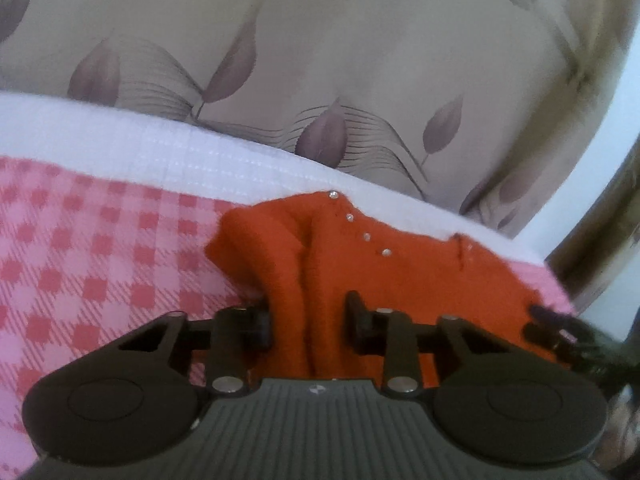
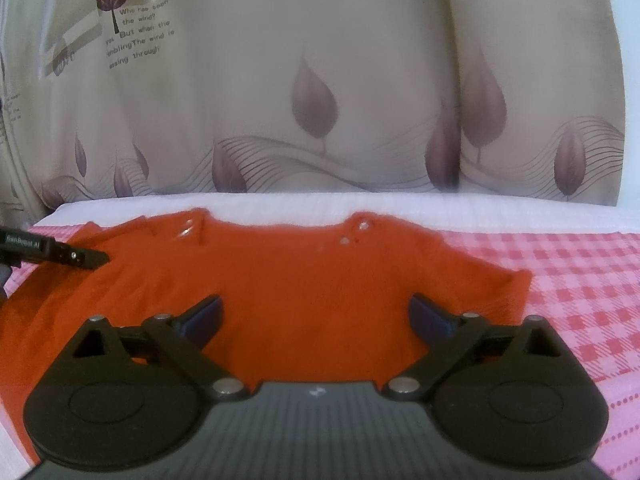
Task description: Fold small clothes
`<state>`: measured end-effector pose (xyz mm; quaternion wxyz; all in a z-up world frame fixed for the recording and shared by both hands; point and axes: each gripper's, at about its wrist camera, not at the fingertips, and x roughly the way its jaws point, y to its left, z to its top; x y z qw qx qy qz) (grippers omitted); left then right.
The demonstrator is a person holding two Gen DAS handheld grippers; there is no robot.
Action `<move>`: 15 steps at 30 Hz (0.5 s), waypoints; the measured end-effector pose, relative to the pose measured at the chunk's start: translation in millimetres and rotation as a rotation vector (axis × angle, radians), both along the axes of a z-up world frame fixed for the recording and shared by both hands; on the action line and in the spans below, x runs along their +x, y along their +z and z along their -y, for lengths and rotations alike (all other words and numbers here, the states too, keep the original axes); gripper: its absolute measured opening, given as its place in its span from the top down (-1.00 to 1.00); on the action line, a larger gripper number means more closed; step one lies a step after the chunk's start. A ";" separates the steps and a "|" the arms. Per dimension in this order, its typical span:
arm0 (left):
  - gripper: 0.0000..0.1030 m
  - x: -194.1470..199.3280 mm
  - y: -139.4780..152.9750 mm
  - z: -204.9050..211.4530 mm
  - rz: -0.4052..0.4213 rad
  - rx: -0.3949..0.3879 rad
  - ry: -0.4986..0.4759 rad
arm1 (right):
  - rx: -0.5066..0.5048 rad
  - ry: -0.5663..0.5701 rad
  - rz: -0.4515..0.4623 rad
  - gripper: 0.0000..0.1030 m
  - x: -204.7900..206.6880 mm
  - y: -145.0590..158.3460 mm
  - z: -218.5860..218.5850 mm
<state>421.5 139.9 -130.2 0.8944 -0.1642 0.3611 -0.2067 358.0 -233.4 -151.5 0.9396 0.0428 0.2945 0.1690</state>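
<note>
An orange baby top lies spread on a pink-and-red checked cloth, neckline toward the white band of the cloth at the far edge. In the right wrist view the top fills the middle of the frame, with small silver snaps at each side of the neck opening and one sleeve reaching toward the right of the frame.

In the left wrist view the same top sits right of centre, a row of snaps running diagonally across it. A bunched fold of its fabric stands up between the fingers of the left gripper; they are partly closed around that fold, pressing it from both sides.

The right gripper hovers low over the top's lower body with its fingers spread wide apart, holding nothing. The left gripper's tip shows at the left edge of the right wrist view, over the top's sleeve area. The right gripper appears blurred at the lower right of the left wrist view.

Behind the surface hangs a beige curtain printed with purple leaves and some text at the upper left.
</note>
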 end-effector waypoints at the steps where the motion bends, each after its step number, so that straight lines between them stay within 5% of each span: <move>1: 0.37 0.9 -0.1 -1.3 -0.004 -0.011 -0.002 | 0.000 -0.001 0.002 -0.95 -0.2 0.2 0.0; 5: 0.29 10.5 -3.0 -11.5 -0.041 -0.093 -0.036 | 0.002 -0.002 0.004 -0.96 -0.1 0.3 0.3; 12: -0.45 26.4 -4.9 -25.9 -0.114 -0.212 -0.164 | 0.011 -0.008 0.011 -0.97 -0.6 1.0 1.5; 15: -0.46 26.3 -5.4 -27.3 -0.123 -0.218 -0.188 | 0.012 -0.011 0.015 -0.97 -1.2 1.1 1.9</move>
